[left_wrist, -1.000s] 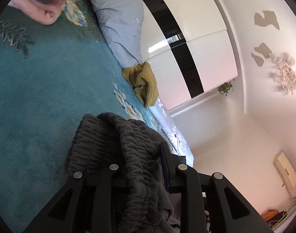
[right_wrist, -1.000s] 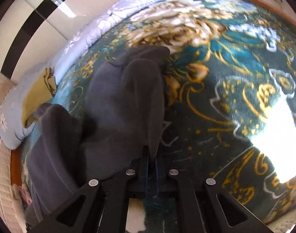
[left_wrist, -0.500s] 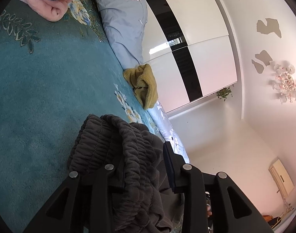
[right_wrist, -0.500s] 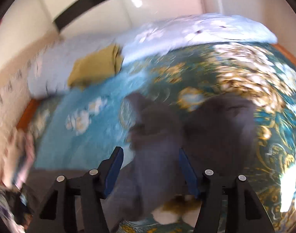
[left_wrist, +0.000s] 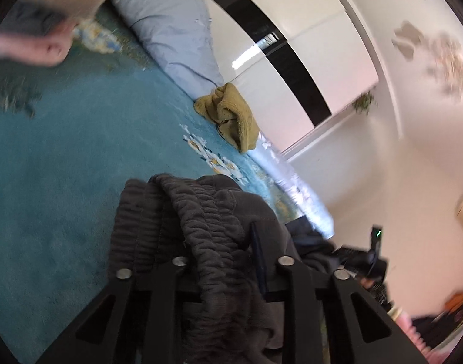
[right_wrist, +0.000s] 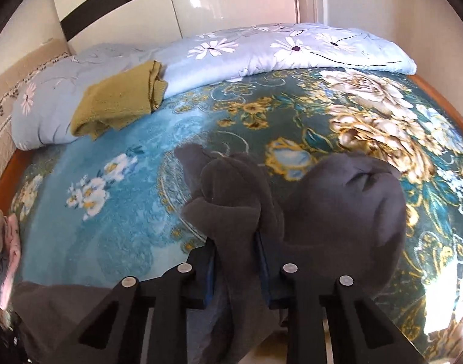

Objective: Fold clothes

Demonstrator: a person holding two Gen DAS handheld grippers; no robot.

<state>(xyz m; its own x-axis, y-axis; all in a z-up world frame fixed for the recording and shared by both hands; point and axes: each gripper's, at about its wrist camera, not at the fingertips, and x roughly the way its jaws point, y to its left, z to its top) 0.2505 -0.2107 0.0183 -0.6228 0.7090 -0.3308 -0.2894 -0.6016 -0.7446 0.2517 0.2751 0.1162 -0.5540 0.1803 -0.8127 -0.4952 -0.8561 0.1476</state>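
Two grippers each clamp dark grey trousers. At the lower centre of the left wrist view, the left gripper (left_wrist: 222, 261) pinches the gathered elastic waistband (left_wrist: 201, 212), which bunches up between its fingers. At the lower centre of the right wrist view, the right gripper (right_wrist: 236, 261) grips a fold of the grey trousers (right_wrist: 337, 206) draped over a teal floral blanket (right_wrist: 110, 157). A mustard towel (right_wrist: 116, 103) lies upper left against a pale blue quilt (right_wrist: 261, 48)

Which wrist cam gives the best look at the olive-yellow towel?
Right wrist: the olive-yellow towel shows sharp and nearly whole, lying half on the blue quilt. The left wrist view shows it smaller, edge-on and bunched, in a slightly blurred frame.
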